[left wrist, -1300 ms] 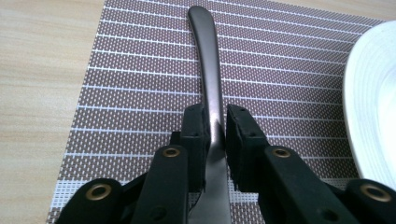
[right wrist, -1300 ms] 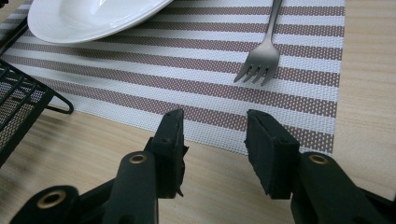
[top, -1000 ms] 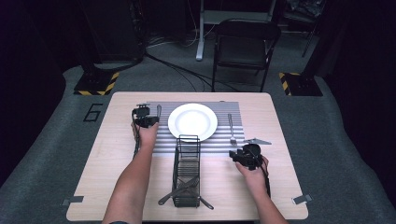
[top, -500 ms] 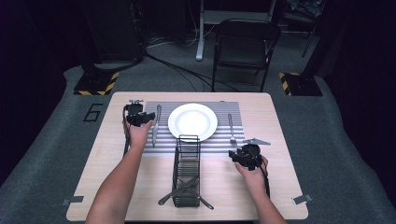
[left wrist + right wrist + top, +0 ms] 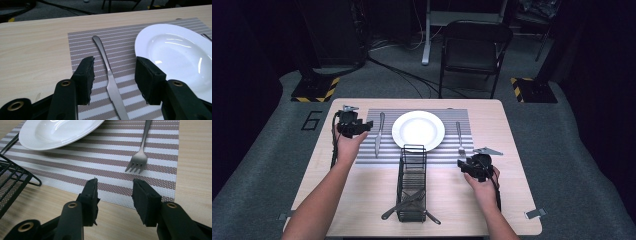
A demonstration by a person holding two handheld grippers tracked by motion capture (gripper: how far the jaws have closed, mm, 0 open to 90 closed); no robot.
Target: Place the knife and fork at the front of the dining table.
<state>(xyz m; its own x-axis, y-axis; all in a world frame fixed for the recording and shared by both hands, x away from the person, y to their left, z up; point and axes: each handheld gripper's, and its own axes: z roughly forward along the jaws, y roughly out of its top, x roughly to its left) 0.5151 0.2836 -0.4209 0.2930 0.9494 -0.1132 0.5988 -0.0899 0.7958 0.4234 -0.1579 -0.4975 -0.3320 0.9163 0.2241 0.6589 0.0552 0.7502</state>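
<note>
A dark metal knife (image 5: 110, 77) lies on the striped placemat (image 5: 82, 45), left of the white plate (image 5: 175, 52). My left gripper (image 5: 115, 61) hovers over the knife; its jaws have just been opening, and they stand apart either side of the blade without touching it. In the high view the left gripper (image 5: 364, 126) is at the mat's left edge, beside the knife (image 5: 378, 134). A fork (image 5: 140, 157) lies on the mat right of the plate (image 5: 57, 132). My right gripper (image 5: 115, 182) is open and empty, just short of the fork's tines, by the mat's near edge.
A black wire basket (image 5: 412, 182) stands in front of the plate (image 5: 418, 129) and holds several pieces of cutlery; its corner (image 5: 12, 180) is left of the right gripper (image 5: 464, 166). A folding chair (image 5: 474, 47) stands beyond the table's far edge.
The left hand has lifted and drawn left, away from the knife, and its jaws have opened. The knife stays on the mat. The right hand has kept still.
</note>
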